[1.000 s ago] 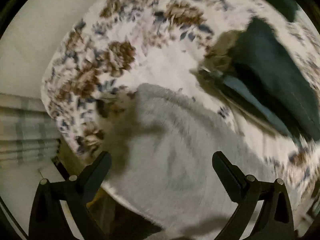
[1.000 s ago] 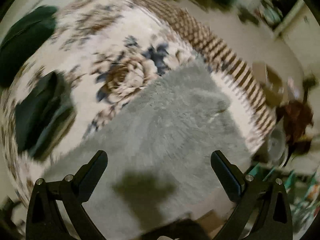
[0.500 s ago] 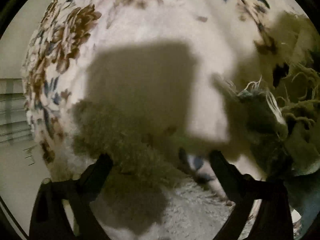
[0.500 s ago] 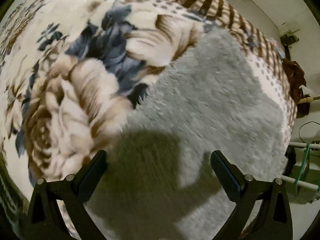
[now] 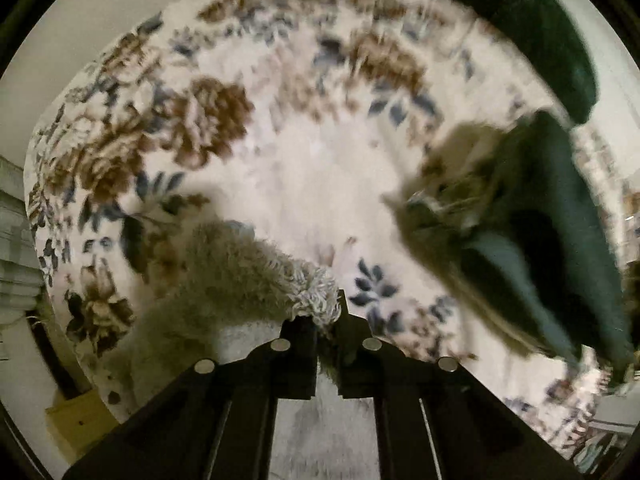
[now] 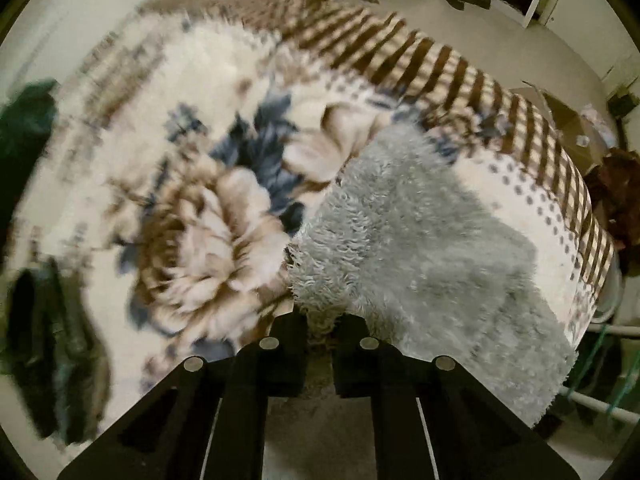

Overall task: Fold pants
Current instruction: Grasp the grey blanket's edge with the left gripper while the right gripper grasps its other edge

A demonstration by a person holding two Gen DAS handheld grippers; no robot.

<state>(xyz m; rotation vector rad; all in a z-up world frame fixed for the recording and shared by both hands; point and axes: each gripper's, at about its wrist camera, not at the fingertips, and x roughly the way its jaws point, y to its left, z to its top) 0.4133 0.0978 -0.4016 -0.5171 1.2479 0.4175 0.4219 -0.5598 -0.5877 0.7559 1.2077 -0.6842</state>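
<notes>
In the left wrist view, the left tool is seen closed, its two black fingers brought together on a tuft of the fluffy grey pants, whose pile bulges up and to the left of the fingertips. The pants are spread on a bed covered by a floral blanket, and from this tool the grey cloth runs back toward the near edge and under the camera, so the gripped spot is judged to be a far edge or corner of the garment. Other dark clothing is seen heaped on the blanket at the right, well apart from the grip. In the right wrist view, the right tool is likewise seen closed, with a fold of the same grey pants pinched between its fingers. Here the garment stretches away from the fingertips to the far right, its long axis lying diagonally toward the striped border of the blanket, and its left edge lies beside a large printed rose. Both tools are thus fastened on one edge of the pants, neither being clearly the nearer, and the bulk of the cloth is judged to lie right of them; the coming fold would be expected to carry the held edge across that length.
</notes>
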